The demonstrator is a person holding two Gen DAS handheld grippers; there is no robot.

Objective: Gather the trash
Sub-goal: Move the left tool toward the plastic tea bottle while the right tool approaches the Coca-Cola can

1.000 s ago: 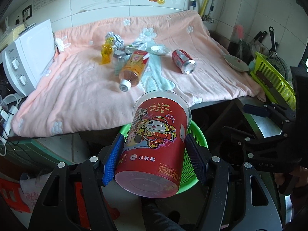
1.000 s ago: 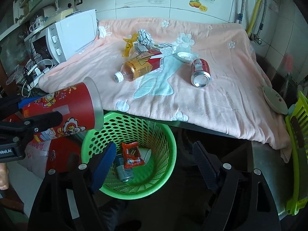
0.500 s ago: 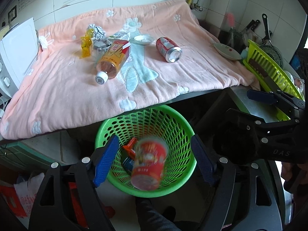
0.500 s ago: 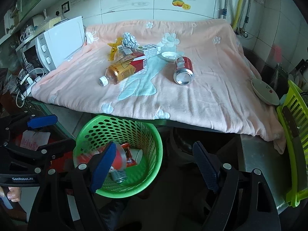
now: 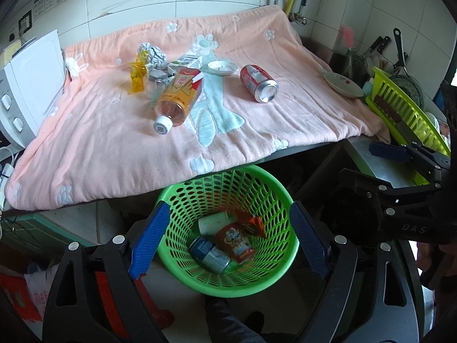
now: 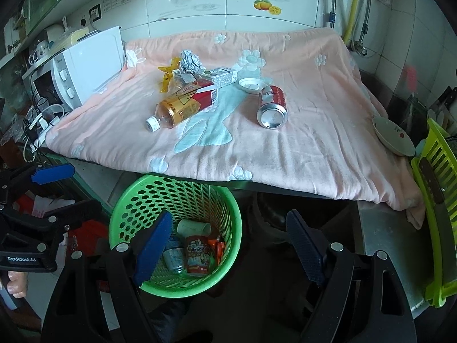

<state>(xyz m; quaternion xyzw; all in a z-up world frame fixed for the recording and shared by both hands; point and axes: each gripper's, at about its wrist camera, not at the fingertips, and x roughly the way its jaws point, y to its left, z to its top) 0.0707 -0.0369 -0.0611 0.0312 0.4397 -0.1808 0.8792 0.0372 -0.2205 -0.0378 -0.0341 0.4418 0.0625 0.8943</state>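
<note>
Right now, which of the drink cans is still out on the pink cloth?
The red can, lying on its side on the pink cloth with its silver end toward the camera. The other one, a blue can, already lies in the green basket.

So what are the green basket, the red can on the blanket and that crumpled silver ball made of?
The green basket looks like moulded plastic: glossy, with a uniform grid of holes. The red can seems to be thin aluminium, since its bare end shines silver below the printed red wall. The crumpled silver ball is probably foil, with sharp reflective creases. It lies too far off to be sure.
</note>
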